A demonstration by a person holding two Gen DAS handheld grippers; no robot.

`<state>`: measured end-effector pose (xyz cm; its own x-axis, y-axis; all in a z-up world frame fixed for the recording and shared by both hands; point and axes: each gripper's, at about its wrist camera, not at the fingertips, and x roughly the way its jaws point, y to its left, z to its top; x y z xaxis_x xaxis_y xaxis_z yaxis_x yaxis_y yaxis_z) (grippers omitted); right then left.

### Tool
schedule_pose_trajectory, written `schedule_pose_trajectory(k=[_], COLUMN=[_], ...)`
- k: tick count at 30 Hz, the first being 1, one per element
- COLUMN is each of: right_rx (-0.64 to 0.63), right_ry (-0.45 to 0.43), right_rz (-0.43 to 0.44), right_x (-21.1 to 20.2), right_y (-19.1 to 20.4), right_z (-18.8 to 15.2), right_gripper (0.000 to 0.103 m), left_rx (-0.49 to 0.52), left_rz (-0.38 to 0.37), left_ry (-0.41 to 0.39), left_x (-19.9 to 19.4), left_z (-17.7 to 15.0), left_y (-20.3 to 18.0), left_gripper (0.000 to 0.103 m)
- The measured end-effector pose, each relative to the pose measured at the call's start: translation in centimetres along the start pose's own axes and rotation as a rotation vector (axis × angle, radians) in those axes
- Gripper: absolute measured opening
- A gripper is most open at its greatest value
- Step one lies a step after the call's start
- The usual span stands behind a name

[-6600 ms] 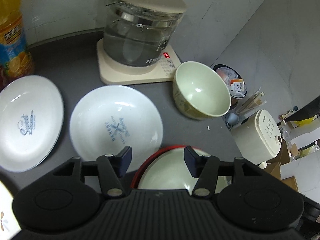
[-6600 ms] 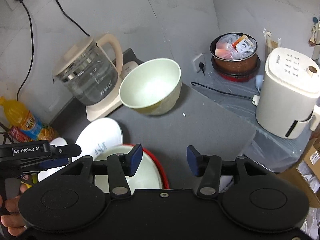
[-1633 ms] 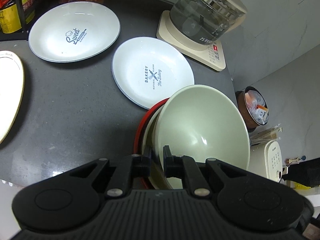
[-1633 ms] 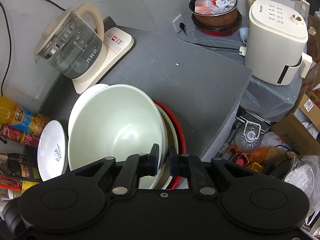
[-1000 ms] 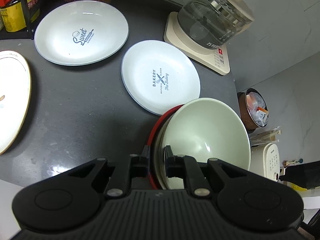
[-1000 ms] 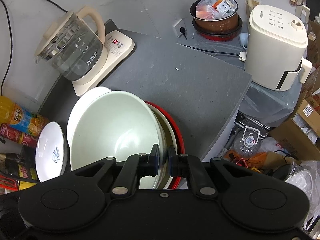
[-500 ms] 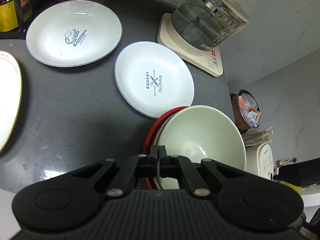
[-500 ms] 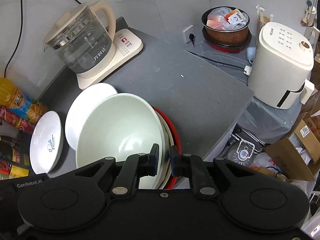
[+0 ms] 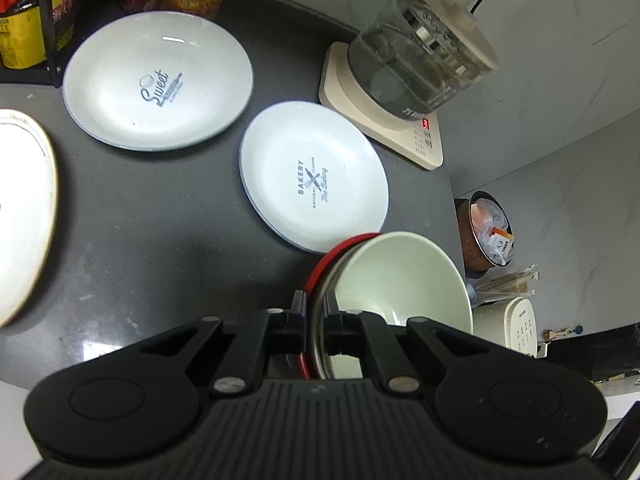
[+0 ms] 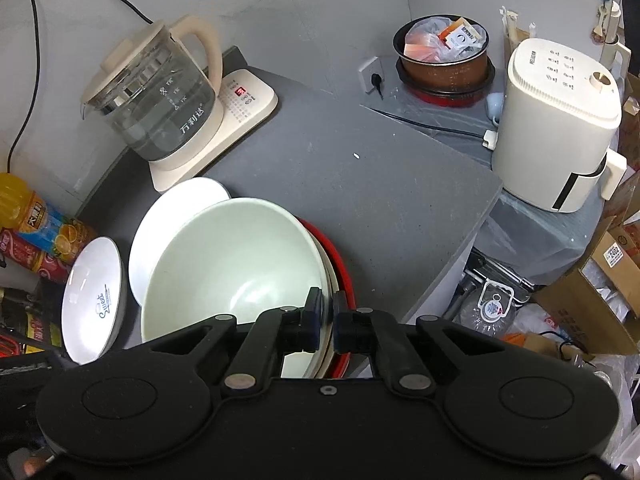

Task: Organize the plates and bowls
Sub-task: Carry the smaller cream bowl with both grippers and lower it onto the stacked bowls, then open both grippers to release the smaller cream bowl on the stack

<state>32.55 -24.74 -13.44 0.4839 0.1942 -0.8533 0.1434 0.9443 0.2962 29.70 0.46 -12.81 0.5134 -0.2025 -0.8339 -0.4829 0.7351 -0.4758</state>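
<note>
Left tool (image 9: 314,306) is clenched on the rim of the red-edged enamel basin (image 9: 332,256), which sits near the front edge of the dark grey stone worktop (image 9: 160,220). Going rightward across that worktop, a gold-rimmed white plate (image 9: 20,216) lies at the far left, then a pale blue plate printed "Sweet" (image 9: 158,80), then a pale blue plate printed "BAKERY" (image 9: 314,176) just beside the basin, with a glass kettle on its cream base (image 9: 416,76) behind. Right tool (image 10: 328,314) is pinched on the rim of the pale green ceramic bowl (image 10: 236,268), nested in the basin. By my reading, the bowls are stacked and the step in hand is seating that stack; next, both tools should let go and turn to gathering the loose plates.
</note>
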Motion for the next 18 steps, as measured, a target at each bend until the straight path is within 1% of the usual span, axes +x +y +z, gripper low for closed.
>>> schedule_pose_trajectory(k=[4,7,9,10,11,12,13,14,16,18], right_rx=[0.015,0.042,0.051,0.055,0.058,0.053,0.041,0.026,-0.002,-0.034], right_ry=[0.018,0.021,0.01,0.005,-0.003,-0.012,-0.023,-0.036,-0.051,-0.052], right_rz=[-0.003,0.013,0.026,0.035,0.047,0.055,0.06,0.066,0.085,0.1], right_x=[0.0,-0.5,-1.1,-1.4,-1.8,-2.1,-2.5,-2.9,-3.4,-3.7], right_y=[0.1,0.0,0.0,0.0,0.1,0.2,0.5,0.8,1.4,2.3], right_z=[0.2,0.0,-0.1,-0.1,-0.2,-0.2,-0.3,-0.4,-0.4,-0.4], right_gripper=[0.007,0.009,0.014,0.021,0.03,0.035,0.047,0.055,0.058,0.064], left_rx=[-0.003,0.003,0.007,0.01,0.013,0.017,0.02,0.023,0.03,0.037], left_rz=[0.009,0.032,0.048,0.057,0.067,0.081,0.087,0.092,0.103,0.115], left_ry=[-0.007,0.004,-0.001,-0.005,-0.006,-0.01,-0.017,-0.024,-0.033,-0.037], left_x=[-0.8,-1.3,-1.7,-2.0,-2.1,-2.4,-2.7,-3.0,-3.5,-4.0], left_z=[0.3,0.4,0.3,0.2,0.2,0.1,0.1,0.0,-0.1,-0.1], left_y=[0.8,1.3,1.7,1.9,2.1,2.3,2.5,2.7,3.0,3.3], left_gripper=[0.006,0.012,0.02,0.03,0.042,0.047,0.053,0.056,0.06,0.065])
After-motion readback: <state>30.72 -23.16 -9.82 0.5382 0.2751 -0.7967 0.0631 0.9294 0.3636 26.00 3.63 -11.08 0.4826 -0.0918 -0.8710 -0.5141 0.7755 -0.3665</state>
